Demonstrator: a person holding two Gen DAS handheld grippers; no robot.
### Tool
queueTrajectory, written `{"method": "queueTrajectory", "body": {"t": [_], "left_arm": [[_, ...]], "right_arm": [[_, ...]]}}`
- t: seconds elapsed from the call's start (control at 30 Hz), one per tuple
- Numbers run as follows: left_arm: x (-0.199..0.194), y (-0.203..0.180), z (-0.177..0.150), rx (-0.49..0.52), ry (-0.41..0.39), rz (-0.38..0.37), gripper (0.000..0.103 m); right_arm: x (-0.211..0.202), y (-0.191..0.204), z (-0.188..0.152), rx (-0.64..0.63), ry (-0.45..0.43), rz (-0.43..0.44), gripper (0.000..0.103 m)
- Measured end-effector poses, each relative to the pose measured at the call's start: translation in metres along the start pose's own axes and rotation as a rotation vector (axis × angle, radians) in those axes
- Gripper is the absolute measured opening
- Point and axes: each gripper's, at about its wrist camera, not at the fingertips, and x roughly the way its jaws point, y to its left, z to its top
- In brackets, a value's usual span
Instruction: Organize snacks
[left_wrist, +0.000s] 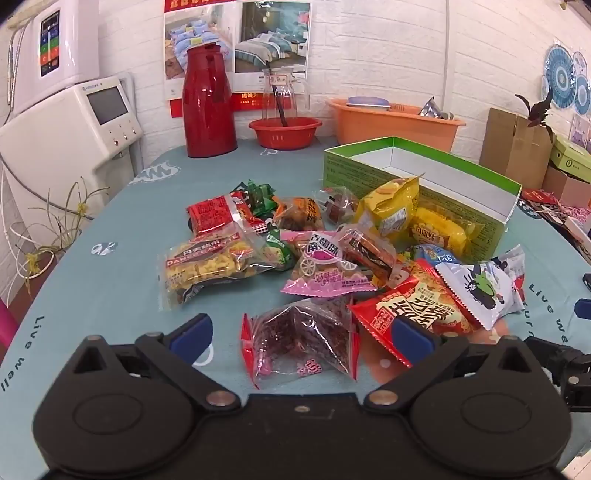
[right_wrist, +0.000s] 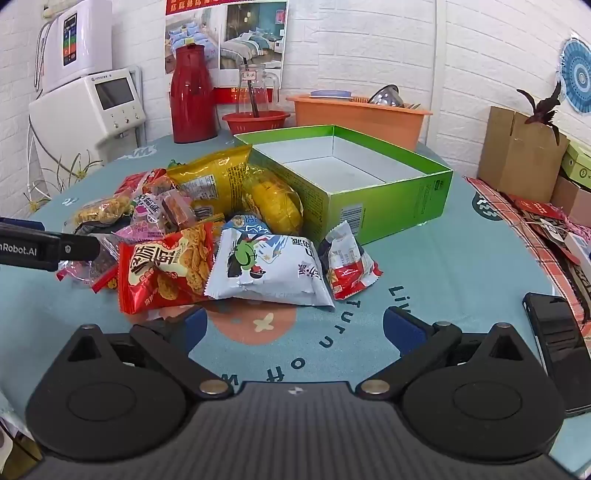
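Note:
A pile of snack packets lies on the blue tablecloth beside an open, empty green box (left_wrist: 417, 173) (right_wrist: 384, 199). My left gripper (left_wrist: 301, 334) is open, its blue pads on either side of a clear packet with red ends (left_wrist: 301, 341) that lies on the cloth. A red crisp packet (left_wrist: 417, 314) (right_wrist: 166, 269) touches the right pad. My right gripper (right_wrist: 295, 328) is open and empty, just in front of a white-blue packet (right_wrist: 266, 266) and a small red-white packet (right_wrist: 347, 266). Yellow packets (right_wrist: 229, 177) lean on the box.
A red thermos (left_wrist: 208, 99), a glass jug in a red bowl (left_wrist: 284, 129) and an orange basin (left_wrist: 395, 123) stand at the back. A black phone (right_wrist: 561, 350) lies at the right. Cardboard boxes (right_wrist: 517, 147) stand right. A white appliance (left_wrist: 74, 122) is left.

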Motion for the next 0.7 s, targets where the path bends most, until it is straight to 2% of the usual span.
{"method": "queueTrajectory", "body": {"t": [0.1,0.7], "left_arm": [[0.005,-0.001,0.000,-0.003,0.035,-0.003,0.103],[0.018,-0.001,0.009,-0.006,0.033,-0.016,0.103]], "right_arm": [[0.000,-0.002,-0.001,0.007,0.000,-0.005,0.103],[0.010,-0.001,0.009,0.017,-0.006,0.008,0.103]]}}
